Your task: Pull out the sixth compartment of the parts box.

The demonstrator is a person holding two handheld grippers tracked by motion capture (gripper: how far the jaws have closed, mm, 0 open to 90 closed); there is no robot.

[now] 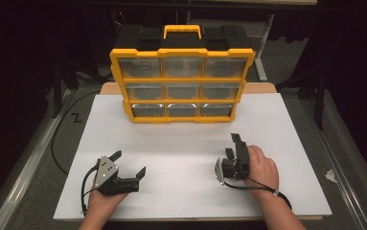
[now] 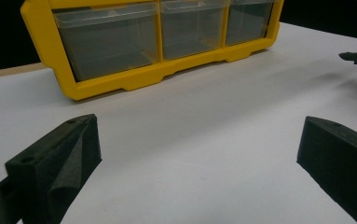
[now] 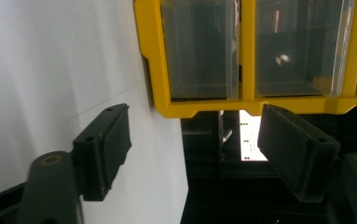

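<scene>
Down at the near edge, the left gripper (image 1: pixel 132 164) has its black fingers (image 2: pixel 57 158) spread wide apart with nothing between them, only bare white surface showing in the gap in the left gripper view. It lies low over the sheet, its grey three-cornered plate (image 1: pixel 105 168) facing up and its cable (image 1: pixel 84 189) looping back beside the left hand (image 1: pixel 105 199) that grips it from below. Across the sheet, the right gripper (image 1: pixel 235 146) is turned on its side in the right hand (image 1: pixel 261 168), its fingers (image 3: pixel 104 144) also apart and holding nothing; in the right gripper view the scene appears rotated, with the white sheet running up the left and the organizer's yellow frame above the fingers. The two grippers sit well apart, one at each side of the near half of the white sheet (image 1: pixel 186 143) that covers the bench (image 1: pixel 108 88), whose wooden edge shows at the far corners. Farther out, at the far middle of the sheet, stands a yellow and black parts organizer (image 1: pixel 182 79), upright, with a yellow carrying handle (image 1: pixel 183 30) on top and a grid of nine clear drawers (image 1: pixel 182 88) facing the person, all closed. What the drawers contain cannot be told. Beyond the bench the room is dark, with a grey floor (image 1: pixel 37 182) at either side and a black cable (image 1: pixel 59 139) curving over it at the left.
</scene>
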